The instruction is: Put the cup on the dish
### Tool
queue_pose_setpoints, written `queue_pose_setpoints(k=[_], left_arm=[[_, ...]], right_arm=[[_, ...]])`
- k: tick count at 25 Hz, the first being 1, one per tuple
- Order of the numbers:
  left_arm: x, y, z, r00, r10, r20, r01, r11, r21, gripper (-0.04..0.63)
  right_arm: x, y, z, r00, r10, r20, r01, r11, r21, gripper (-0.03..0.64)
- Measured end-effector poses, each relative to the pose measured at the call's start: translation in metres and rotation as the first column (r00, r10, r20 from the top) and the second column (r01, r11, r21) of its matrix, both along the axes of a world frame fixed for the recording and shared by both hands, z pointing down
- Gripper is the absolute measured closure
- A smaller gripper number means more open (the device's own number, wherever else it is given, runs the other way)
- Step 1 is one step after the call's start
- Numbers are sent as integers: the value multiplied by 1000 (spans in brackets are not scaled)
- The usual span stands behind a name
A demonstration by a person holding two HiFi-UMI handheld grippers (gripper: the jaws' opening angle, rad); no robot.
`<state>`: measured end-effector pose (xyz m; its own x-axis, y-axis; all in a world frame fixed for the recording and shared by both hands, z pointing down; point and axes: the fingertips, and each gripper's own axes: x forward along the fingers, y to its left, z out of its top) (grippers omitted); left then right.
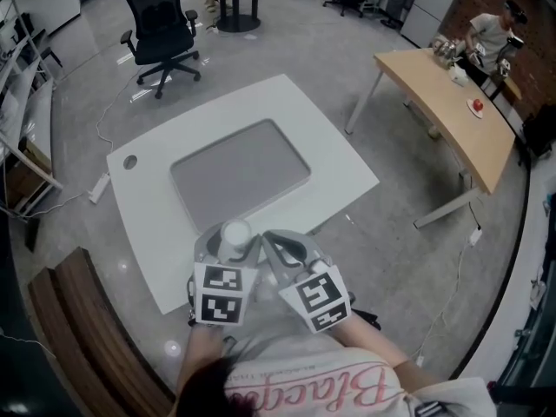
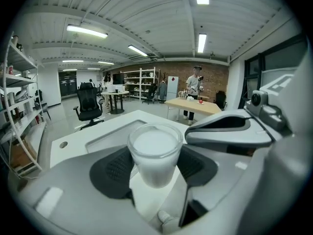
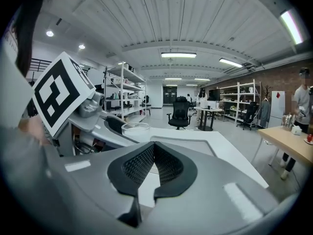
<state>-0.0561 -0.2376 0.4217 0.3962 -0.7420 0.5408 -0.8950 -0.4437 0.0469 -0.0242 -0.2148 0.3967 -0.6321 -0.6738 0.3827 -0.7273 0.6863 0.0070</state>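
Two grippers near table (image 1: pixel 330 146) front edge: left (image 2: pixel 155 161) clamps cup (image 2: pixel 155 143), right (image 3: pixel 152 151) closed on nothing. Hold cup upright, carry over grey tray (image 1: pixel 239 170), probably the dish, lower flat, release once seated.

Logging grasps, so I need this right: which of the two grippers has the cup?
The left gripper: the frosted white cup sits upright, clamped between its jaws. The right gripper differs in that its jaws are closed together on nothing.
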Motion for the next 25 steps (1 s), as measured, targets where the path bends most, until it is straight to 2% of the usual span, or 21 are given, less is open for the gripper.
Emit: queue_pose_setpoints(k=[6, 10, 16, 21, 25], left_arm=[[3, -32, 12, 999, 13, -40, -13, 1000, -2, 333], [4, -50, 17, 1000, 0, -11, 0, 999, 37, 333], [6, -73, 29, 1000, -15, -14, 15, 999, 47, 333], [1, -96, 39, 998, -53, 14, 52, 996, 69, 333], [-1, -115, 51, 997, -67, 28, 64, 993, 101, 333]], right_arm=[[2, -19, 11, 999, 40, -14, -40, 999, -25, 615], [3, -32, 20, 998, 55, -24, -56, 998, -42, 615], [8, -59, 39, 998, 53, -32, -56, 996, -75, 615], [5, -83, 52, 999, 46, -6, -47, 992, -118, 615], [4, -103, 65, 998, 57, -22, -60, 988, -141, 615]])
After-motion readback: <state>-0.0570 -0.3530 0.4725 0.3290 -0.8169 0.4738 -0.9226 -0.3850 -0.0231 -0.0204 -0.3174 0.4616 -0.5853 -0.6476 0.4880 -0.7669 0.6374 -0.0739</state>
